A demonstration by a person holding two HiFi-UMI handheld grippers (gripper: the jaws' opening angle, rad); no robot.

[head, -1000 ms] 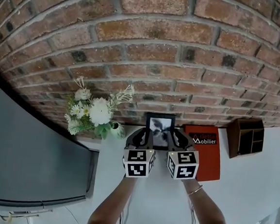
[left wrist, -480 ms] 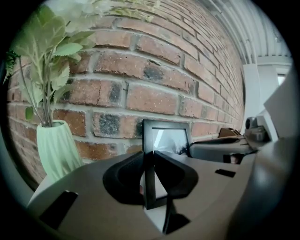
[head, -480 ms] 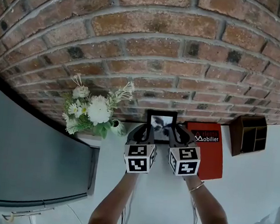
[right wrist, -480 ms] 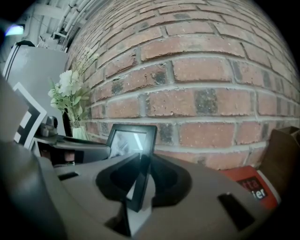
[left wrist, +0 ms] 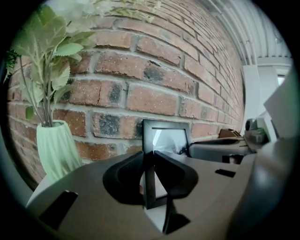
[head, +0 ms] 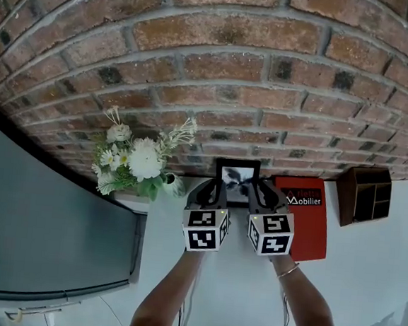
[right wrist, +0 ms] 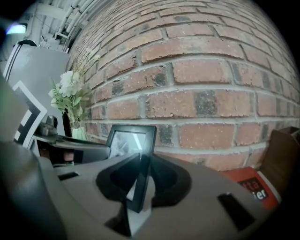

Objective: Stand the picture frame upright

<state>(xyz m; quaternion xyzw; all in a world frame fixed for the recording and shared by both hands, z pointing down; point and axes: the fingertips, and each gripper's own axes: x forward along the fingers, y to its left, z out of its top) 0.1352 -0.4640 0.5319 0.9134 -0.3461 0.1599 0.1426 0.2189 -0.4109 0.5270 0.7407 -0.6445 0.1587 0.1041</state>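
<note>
Brick wall at the back, white table in front of it. The picture frame stands upright at the far edge. The left gripper is clamped on its left side and the right gripper on its right, jaws partway closed around the edges. Each gripper view shows its pinch up close. The head view has the red book on the right, which the left gripper view misses.

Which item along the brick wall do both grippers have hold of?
The black picture frame, between flower vase and red book; left gripper and right gripper pinch its side edges.
</note>
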